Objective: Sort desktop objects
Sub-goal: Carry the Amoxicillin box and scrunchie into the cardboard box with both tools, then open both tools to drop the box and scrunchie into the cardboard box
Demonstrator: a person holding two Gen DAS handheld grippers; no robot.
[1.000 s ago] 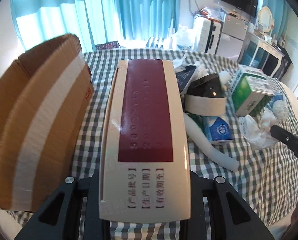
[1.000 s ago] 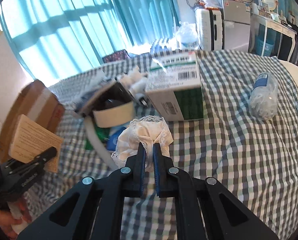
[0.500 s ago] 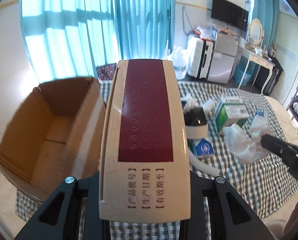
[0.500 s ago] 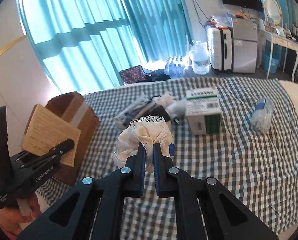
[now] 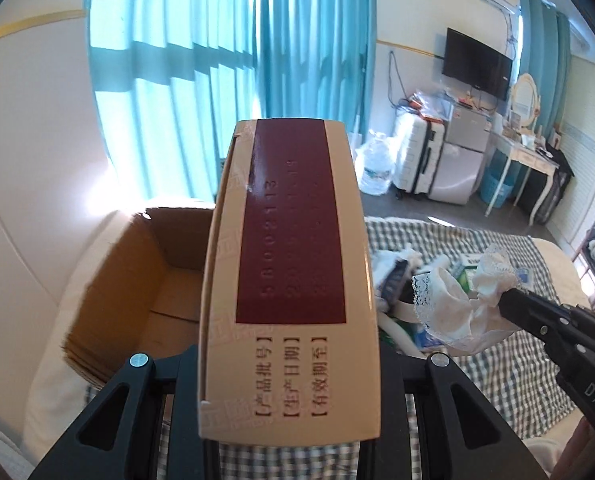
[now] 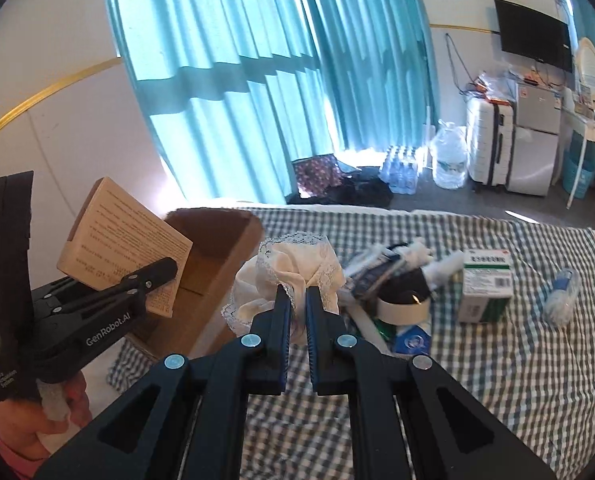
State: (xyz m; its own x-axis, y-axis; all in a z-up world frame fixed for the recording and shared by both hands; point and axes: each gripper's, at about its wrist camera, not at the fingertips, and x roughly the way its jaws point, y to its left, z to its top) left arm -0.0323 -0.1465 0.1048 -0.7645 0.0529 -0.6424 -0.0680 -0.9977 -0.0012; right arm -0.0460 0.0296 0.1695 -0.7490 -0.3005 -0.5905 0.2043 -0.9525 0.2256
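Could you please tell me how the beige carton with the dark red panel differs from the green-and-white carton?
The beige carton with the dark red panel is clamped in the left gripper and held in the air; the green-and-white carton stands on the checked cloth. The beige one looks slim and flat, the green-and-white one blockier. Both are printed cardboard cartons.

A lived-in bedroom at home: teal curtains (image 6: 257, 80) over a bright window, a wall-mounted television (image 6: 533, 34), a white suitcase (image 6: 489, 148), a small fridge (image 6: 537, 136), a dressing table with an oval mirror (image 5: 525, 94), and a checked cloth (image 6: 477, 360) spread over the surface.
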